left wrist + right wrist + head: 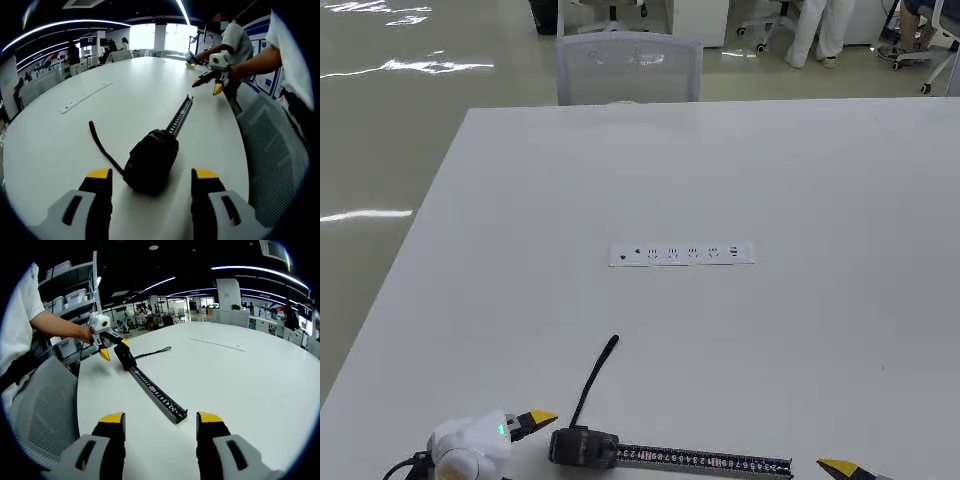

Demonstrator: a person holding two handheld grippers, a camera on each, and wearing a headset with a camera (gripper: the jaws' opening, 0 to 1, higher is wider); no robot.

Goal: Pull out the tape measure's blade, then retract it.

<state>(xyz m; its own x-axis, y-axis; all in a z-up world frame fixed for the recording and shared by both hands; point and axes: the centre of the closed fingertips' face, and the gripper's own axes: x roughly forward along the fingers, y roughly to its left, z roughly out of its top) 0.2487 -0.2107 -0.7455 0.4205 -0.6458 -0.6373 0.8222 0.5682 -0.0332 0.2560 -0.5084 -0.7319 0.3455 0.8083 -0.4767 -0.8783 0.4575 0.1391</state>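
Already the pull-out half of the job looks done. The tape measure's black case [151, 159] lies on its side near the person's edge of the white table [800, 180], and the blade [705, 461] runs out of it flat along the tabletop toward the right gripper, its numbered face up. The blade's hooked end [177, 415] lies just ahead of the right gripper [160, 417], roughly in line with the gap between the two yellow-tipped jaws. Those jaws are spread wide, and nothing is between them.

The left gripper [152, 175] is just as wide open and has hold of nothing. In its own view the case lies just beyond the jaw tips, centred in the gap, and I cannot tell for sure whether either tip touches it. In the head view one yellow tip of this gripper sits just beside the case's left end. A black wrist strap [596, 378] trails from the case across the table toward the recessed power strip [682, 254], which is well apart from the work.

With neither end gripped, the blade lies extended on its own, so I judge that a lock or plain friction holds it. What is left is the retraction. That would probably mean steadying the case with the left gripper and freeing or feeding the blade back in.
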